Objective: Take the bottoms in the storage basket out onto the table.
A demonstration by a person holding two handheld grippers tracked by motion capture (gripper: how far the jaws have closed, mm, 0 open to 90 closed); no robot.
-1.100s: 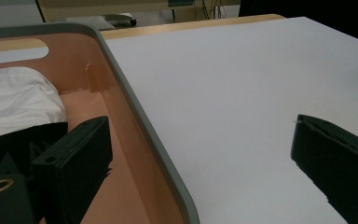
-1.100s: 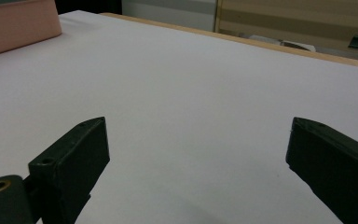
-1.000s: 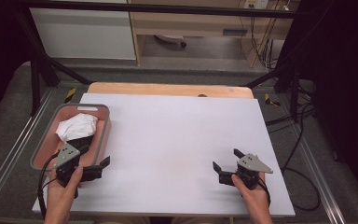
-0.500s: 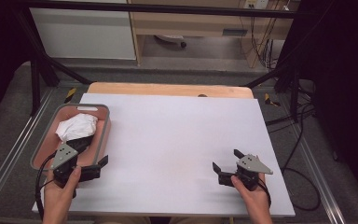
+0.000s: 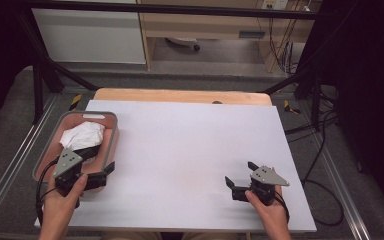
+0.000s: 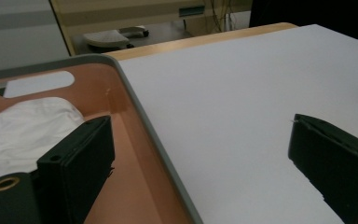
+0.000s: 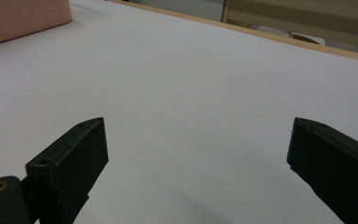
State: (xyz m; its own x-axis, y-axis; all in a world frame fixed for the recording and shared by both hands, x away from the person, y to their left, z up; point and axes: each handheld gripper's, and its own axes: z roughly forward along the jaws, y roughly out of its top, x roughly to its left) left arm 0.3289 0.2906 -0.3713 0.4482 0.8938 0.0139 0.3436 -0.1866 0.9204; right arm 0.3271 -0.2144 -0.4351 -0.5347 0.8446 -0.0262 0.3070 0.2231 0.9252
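Observation:
A pink basket with a grey rim (image 5: 111, 118) stands at the table's left; a crumpled white cloth (image 5: 82, 135) lies inside it. In the left gripper view the cloth (image 6: 23, 130) fills the basket's (image 6: 135, 100) left part. My left gripper (image 5: 99, 159) is open and straddles the basket's near right rim, one jaw over the basket, the other over the table. Between its jaws (image 6: 200, 163) there is nothing. My right gripper (image 5: 240, 181) rests open near the table's front right, over bare white surface (image 7: 196, 158).
The white table top (image 5: 190, 145) has a wooden strip (image 5: 180, 95) along its far edge. Black frame posts and cables stand beyond the table on both sides. A pink basket wall (image 7: 23, 16) lies far off in the right gripper view.
My left gripper has drawn back toward the front edge and slightly left, away from the cloth. The right gripper has stayed still.

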